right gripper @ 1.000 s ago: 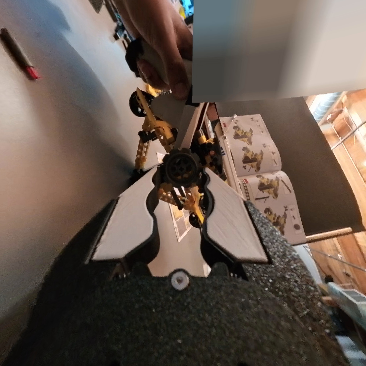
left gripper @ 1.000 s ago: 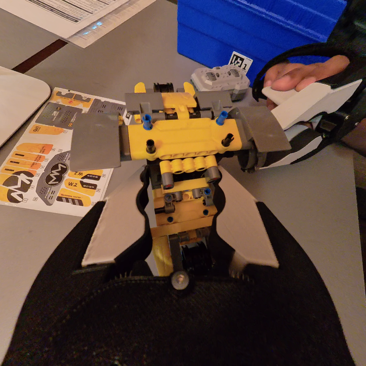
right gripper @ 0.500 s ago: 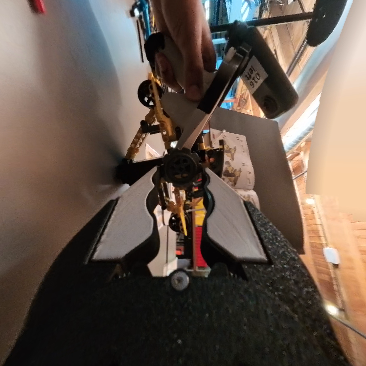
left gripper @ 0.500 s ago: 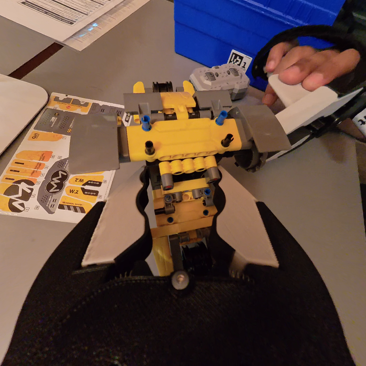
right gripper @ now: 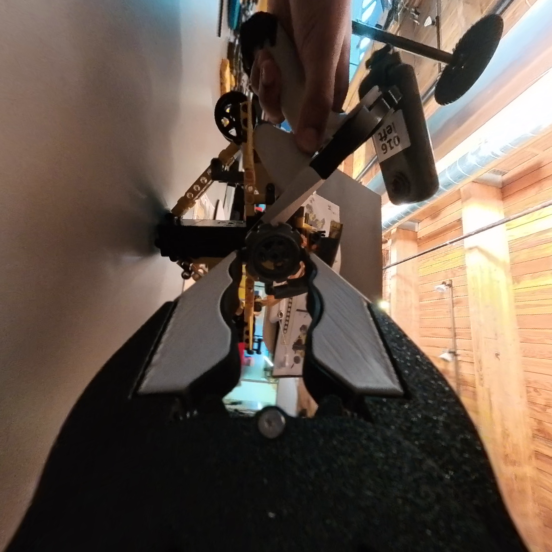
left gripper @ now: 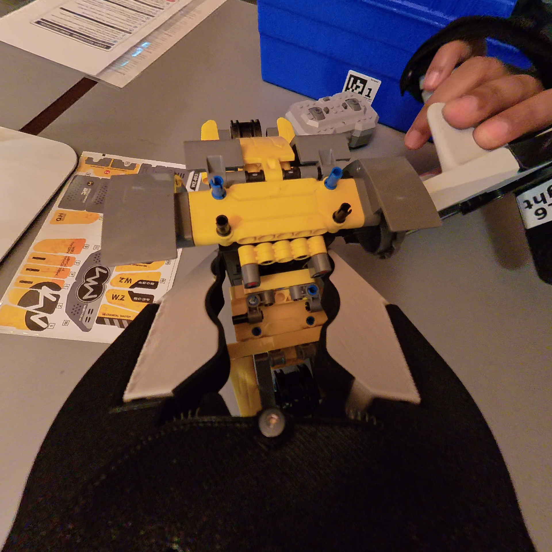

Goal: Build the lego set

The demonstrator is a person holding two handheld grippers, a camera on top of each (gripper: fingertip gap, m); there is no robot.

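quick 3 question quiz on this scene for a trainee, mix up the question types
1. True or false: the left gripper is shut on the yellow brick vehicle.
2. What does the right gripper clamp? A) the dark wheel B) a blue pin C) the sticker sheet
3. Fill in: the grey remote sits on the table in front of the ____ box.

Key: 1 true. 2 A. 3 blue.
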